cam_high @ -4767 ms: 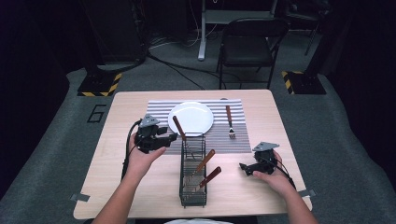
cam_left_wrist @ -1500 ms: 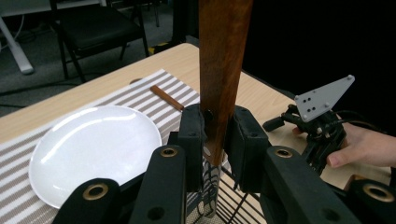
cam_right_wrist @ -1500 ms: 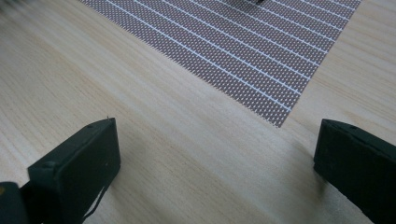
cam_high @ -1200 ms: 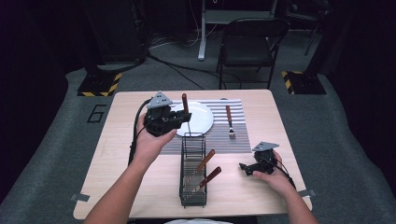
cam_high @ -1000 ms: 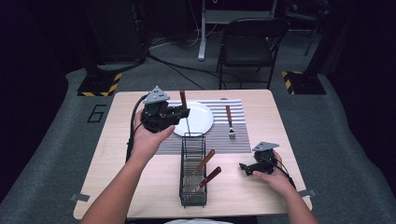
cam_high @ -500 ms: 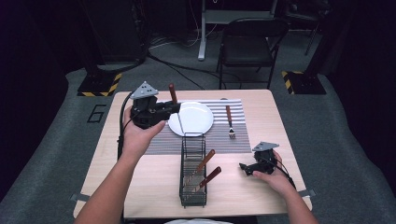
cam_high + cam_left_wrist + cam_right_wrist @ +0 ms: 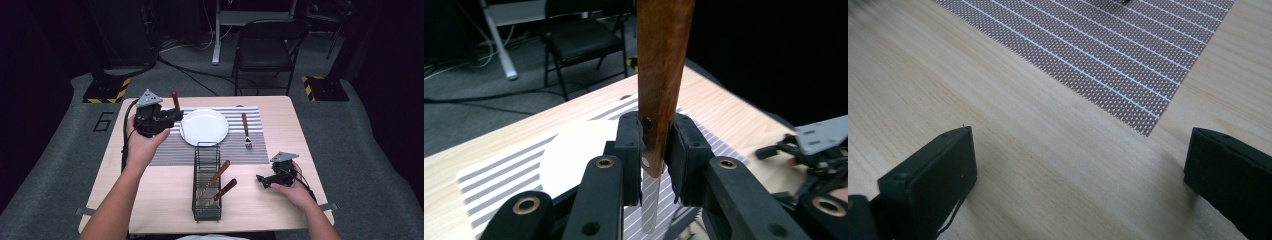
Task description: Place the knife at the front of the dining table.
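The left gripper (image 7: 170, 117) squeezes a knife (image 7: 659, 100) by its brown handle, blade down, above the striped mat (image 7: 235, 150) just left of the white plate (image 7: 204, 126). The right gripper (image 7: 262, 180) rests on the table (image 7: 150, 200) near the wire basket (image 7: 206, 185), jaws wide apart. A fork (image 7: 245, 131) lies past the basket on the mat.

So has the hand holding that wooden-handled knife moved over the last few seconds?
Yes. The left gripper, shut on the knife, has gone up from beside the wire basket and then left, now past the white plate's left edge.
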{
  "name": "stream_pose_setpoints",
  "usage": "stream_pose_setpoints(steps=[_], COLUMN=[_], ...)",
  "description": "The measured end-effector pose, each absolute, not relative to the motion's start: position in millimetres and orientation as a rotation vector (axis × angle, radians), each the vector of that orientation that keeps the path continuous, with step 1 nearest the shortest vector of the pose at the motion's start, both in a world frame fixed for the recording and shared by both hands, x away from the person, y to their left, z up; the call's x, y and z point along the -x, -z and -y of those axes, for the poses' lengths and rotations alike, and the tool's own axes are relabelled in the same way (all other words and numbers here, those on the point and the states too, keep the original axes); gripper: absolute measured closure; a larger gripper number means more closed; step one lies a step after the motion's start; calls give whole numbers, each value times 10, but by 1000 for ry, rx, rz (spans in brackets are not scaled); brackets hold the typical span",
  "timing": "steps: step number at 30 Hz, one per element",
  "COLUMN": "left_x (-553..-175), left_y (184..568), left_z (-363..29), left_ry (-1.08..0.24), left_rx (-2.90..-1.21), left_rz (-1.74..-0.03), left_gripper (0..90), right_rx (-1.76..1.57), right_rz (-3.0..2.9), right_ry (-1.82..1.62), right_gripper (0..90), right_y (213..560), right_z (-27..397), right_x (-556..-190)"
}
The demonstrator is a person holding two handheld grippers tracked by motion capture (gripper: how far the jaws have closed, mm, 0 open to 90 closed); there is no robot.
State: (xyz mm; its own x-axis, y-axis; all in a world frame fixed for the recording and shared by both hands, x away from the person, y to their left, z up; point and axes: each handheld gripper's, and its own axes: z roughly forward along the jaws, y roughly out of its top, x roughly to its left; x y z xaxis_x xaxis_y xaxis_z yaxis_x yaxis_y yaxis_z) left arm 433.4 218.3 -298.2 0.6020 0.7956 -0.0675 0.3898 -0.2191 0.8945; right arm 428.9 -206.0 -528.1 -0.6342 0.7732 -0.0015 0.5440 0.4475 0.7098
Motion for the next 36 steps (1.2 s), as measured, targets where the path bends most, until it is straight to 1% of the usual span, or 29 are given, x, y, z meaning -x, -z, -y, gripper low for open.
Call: stream_pose_setpoints(steps=[6, 17, 36], left_x=[-4442, -4648, -4775], left_y=[3151, 3447, 3783], left_z=[-2310, -2474, -2719], left_ry=[-494, -506, -511], left_rx=[-1812, -1790, -1780], left_rz=[-1015, -1119, -1263], left_gripper=[764, 765, 765], right_rx=[-1125, -1124, -1125], right_rz=[-2378, -2378, -2378], right_ry=[-989, -990, -989], right_gripper=[0, 0, 0], right_y=[5281, 5281, 5281], right_z=[2060, 2060, 2060], right_x=[-4289, -4289, -4289])
